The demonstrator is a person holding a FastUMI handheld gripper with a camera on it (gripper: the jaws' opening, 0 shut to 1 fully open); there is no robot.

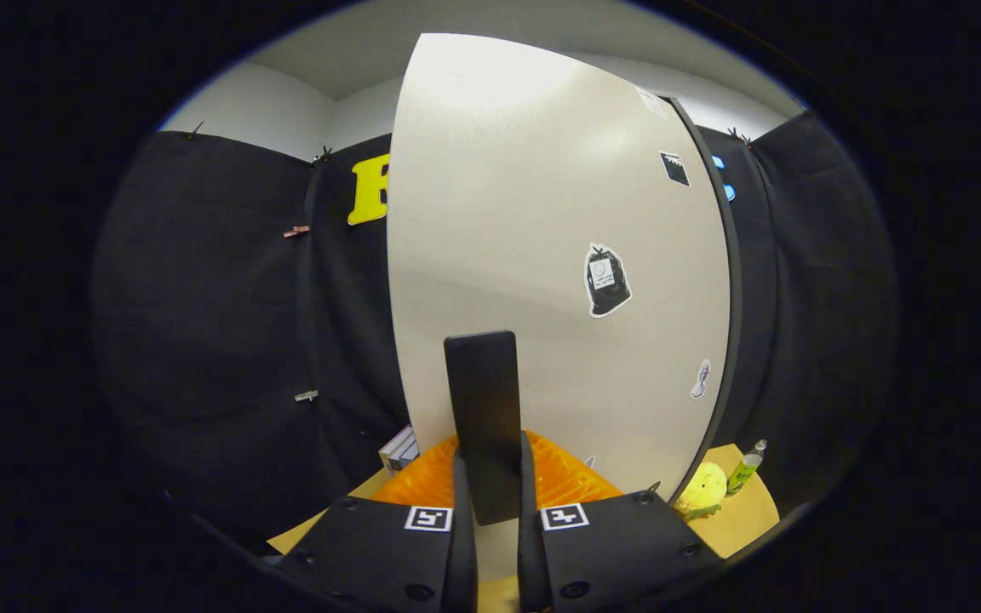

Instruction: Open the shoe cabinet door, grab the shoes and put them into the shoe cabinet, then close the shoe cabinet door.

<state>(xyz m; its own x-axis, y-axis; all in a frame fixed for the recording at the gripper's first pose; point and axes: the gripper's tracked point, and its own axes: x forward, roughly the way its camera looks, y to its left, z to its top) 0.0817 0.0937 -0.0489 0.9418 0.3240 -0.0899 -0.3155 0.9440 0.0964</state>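
Observation:
The pale shoe cabinet door (pixel 542 213) stands upright right in front of me, with a few stickers on its face. A flat black upright handle (pixel 482 392) sticks out from its lower part. My gripper (pixel 495 447) is shut on this handle, one finger pressing on each side of its lower half. The door's dark right edge (pixel 733 281) shows as a thin curved strip. I cannot tell how far the door stands from the cabinet body, which is hidden behind it.
To the right of the door, a yellow soft object (pixel 702 489) and a small green bottle (pixel 746 468) sit on a light wooden surface (pixel 750 515). A metal profile piece (pixel 398 449) lies left of the door's foot. Black cloth walls close in both sides.

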